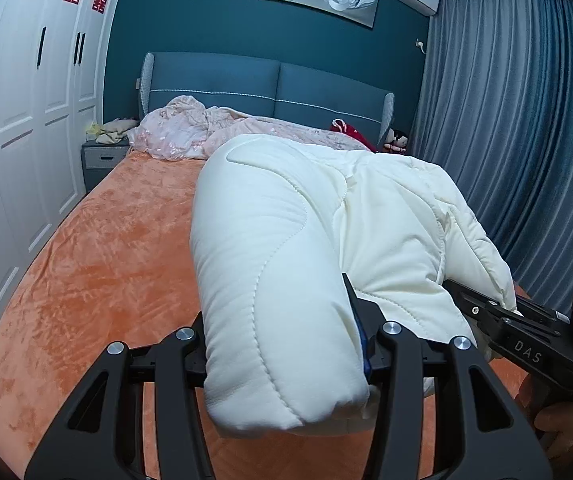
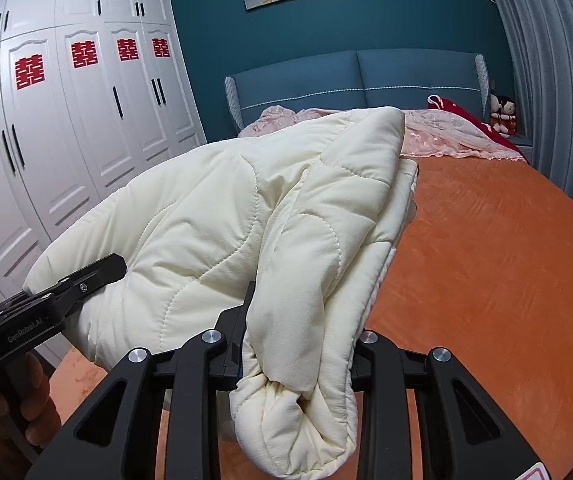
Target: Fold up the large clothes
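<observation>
1. Cream quilted jacket hangs bunched above the orange bed in the left wrist view; the left gripper has its fingers clamped on a padded fold, and the right gripper bites another edge.
2. Right wrist view: the right gripper pinches gathered jacket fabric; the left gripper grips its far side, beside the white wardrobe.

The padded garment hung above the bed, clamped in the left gripper and in the right gripper beside it. Ahead of both, a crumpled cover lay against the headboard. The wardrobe stood to the left, the curtain to the right.
</observation>
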{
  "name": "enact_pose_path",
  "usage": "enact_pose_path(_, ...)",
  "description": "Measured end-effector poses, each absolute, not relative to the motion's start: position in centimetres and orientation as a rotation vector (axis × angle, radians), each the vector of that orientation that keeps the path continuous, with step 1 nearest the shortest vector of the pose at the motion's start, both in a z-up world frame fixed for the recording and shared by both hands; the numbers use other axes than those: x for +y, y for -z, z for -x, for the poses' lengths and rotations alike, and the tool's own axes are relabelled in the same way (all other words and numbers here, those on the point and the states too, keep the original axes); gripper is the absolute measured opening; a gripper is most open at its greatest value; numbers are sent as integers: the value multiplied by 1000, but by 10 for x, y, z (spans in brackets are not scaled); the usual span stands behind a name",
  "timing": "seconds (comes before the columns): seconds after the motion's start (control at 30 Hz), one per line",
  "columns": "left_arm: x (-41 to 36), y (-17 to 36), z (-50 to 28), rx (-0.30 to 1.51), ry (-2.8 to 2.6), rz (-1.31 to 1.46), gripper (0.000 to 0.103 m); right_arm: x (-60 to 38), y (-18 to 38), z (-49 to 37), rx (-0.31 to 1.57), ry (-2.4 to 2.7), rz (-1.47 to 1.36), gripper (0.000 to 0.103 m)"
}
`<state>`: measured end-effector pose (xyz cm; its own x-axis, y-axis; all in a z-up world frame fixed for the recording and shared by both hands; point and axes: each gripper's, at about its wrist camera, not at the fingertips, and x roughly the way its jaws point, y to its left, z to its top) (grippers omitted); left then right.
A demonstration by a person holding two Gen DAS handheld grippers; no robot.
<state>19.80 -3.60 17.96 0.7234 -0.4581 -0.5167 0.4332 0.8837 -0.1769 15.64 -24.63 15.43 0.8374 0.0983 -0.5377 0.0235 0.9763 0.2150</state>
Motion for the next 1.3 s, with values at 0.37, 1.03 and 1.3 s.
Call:
enact_pose_path(0.37,-39,-94,-280,690,463,28,46,-238,-71,-239,700,-30,-186,29)
enact_pose_path(1.03,-3,47,-294,881,353,114,67,-225,61,-263,951,-52,-275,40)
enact_pose_path(1.3,30,-8,-258,908,166,35,82,-244,-4,-196,934,50,-266,56)
